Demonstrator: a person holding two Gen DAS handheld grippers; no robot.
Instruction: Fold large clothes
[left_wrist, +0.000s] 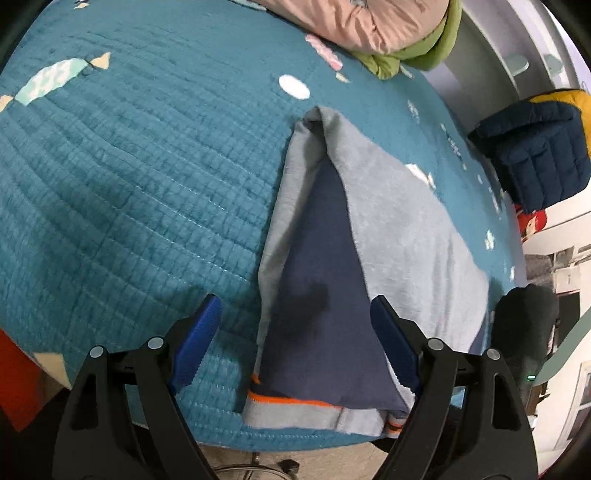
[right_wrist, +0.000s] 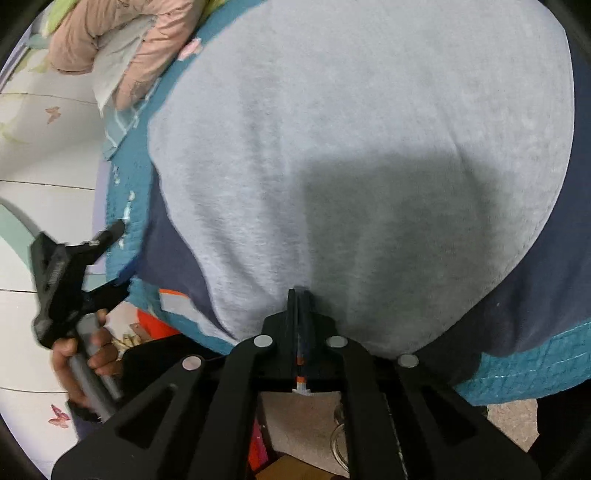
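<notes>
A large garment (left_wrist: 391, 236), light grey-blue with a navy panel (left_wrist: 314, 280) and an orange-striped hem (left_wrist: 284, 400), lies partly folded on a teal quilted bed cover (left_wrist: 129, 192). My left gripper (left_wrist: 295, 339) is open and empty, its blue pads either side of the navy panel near the hem. My right gripper (right_wrist: 300, 295) is shut on the grey-blue cloth (right_wrist: 351, 147) at its near edge. The left gripper (right_wrist: 70, 266) also shows in the right wrist view, held in a hand beside the bed's edge.
A pink jacket (left_wrist: 369, 22) and green cloth (left_wrist: 417, 51) lie at the bed's far side. A navy and yellow padded jacket (left_wrist: 535, 155) sits off to the right. The bed's near edge (left_wrist: 295, 443) drops to a floor with chair legs below.
</notes>
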